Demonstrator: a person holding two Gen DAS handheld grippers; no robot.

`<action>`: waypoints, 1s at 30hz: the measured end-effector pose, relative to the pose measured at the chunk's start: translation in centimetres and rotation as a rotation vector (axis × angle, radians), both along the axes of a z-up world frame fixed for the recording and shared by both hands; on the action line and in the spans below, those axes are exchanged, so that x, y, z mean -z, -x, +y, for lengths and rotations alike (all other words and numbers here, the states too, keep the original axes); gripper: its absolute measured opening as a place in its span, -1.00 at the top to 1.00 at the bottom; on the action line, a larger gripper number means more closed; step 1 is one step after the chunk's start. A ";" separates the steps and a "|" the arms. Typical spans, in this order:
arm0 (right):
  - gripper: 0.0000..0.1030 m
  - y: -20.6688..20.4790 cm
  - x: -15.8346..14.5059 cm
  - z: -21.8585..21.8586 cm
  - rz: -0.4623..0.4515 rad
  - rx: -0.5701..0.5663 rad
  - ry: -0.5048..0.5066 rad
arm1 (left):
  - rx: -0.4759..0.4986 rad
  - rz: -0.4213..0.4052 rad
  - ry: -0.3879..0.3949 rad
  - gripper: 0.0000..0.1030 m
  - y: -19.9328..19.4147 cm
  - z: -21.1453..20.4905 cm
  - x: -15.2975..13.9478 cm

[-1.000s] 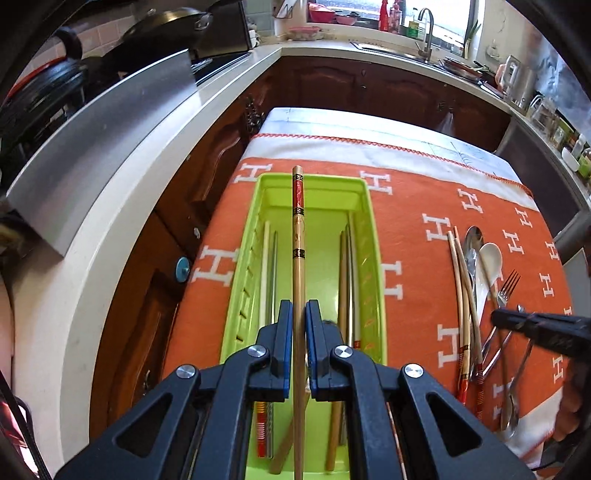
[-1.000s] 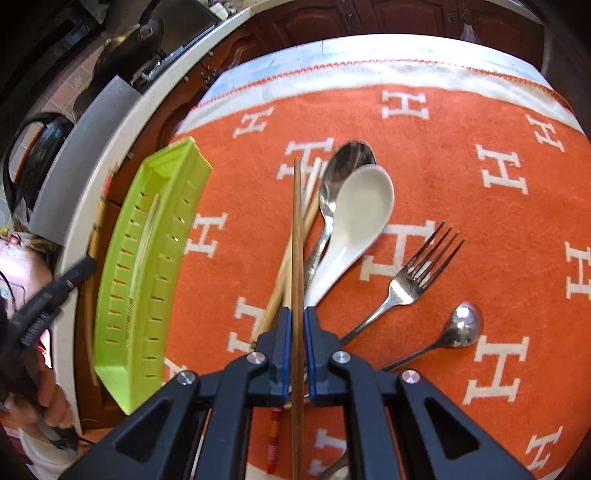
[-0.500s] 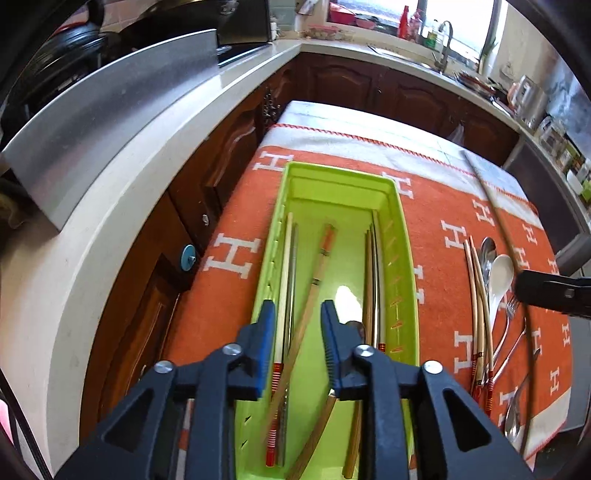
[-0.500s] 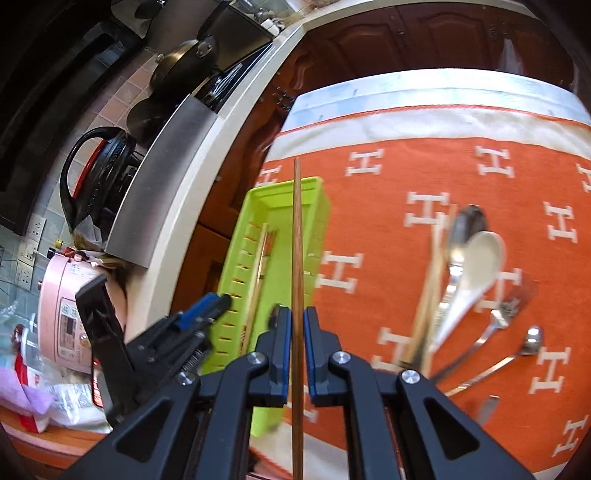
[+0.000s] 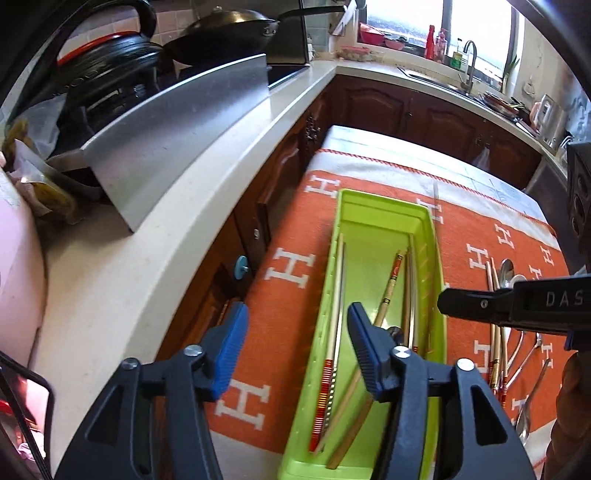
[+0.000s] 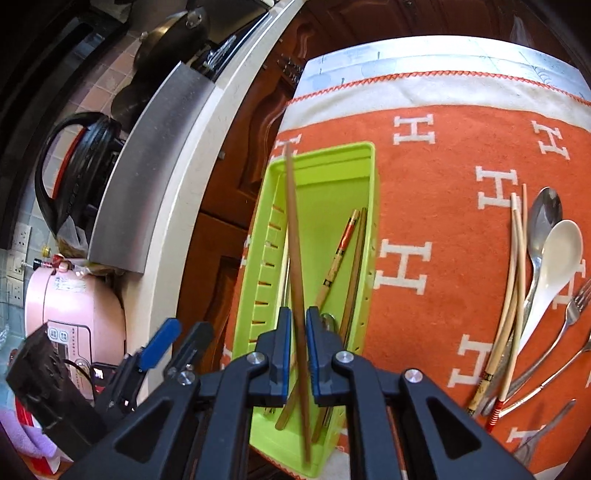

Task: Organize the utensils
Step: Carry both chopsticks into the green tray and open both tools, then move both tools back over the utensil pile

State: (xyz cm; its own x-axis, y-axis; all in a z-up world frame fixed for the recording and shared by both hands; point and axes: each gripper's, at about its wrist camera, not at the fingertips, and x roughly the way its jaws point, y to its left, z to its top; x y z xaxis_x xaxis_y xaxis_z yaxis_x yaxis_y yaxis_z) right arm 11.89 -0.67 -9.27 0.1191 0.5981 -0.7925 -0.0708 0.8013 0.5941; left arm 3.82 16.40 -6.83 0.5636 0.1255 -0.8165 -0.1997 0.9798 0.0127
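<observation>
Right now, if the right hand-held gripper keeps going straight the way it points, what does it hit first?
Probably the lime-green plastic utensil tray: the right hand-held gripper, gripping a long brown wooden chopstick, aims into it. Depth is unclear.

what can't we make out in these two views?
- Near ends of the chopsticks in the green tray: left wrist view, hidden behind the left claw.
- Handles of the spoons and fork: right wrist view, cut off by the edge.
- Brown chopstick in the right claw: blurred.

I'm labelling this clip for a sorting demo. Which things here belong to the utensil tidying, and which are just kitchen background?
Part of the job:
green tray
brown chopstick in the right hand-held gripper
loose chopsticks
spoons
fork

Just background:
wok
pink cooker
tap
</observation>
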 end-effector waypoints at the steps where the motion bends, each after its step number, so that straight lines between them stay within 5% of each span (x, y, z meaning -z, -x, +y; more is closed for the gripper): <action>1: 0.80 0.1 -0.1 0.0 -0.006 -0.006 0.011 | -0.003 -0.002 -0.003 -0.14 0.1 0.1 -0.1; 18: 0.80 2.6 -1.5 -2.1 -0.191 -0.098 0.174 | 0.021 0.021 0.009 -0.46 -0.2 -1.5 -0.1; 30: 0.80 4.7 -1.5 -7.2 -0.264 -0.051 0.250 | 0.123 0.050 0.024 -0.47 -0.5 -5.9 0.2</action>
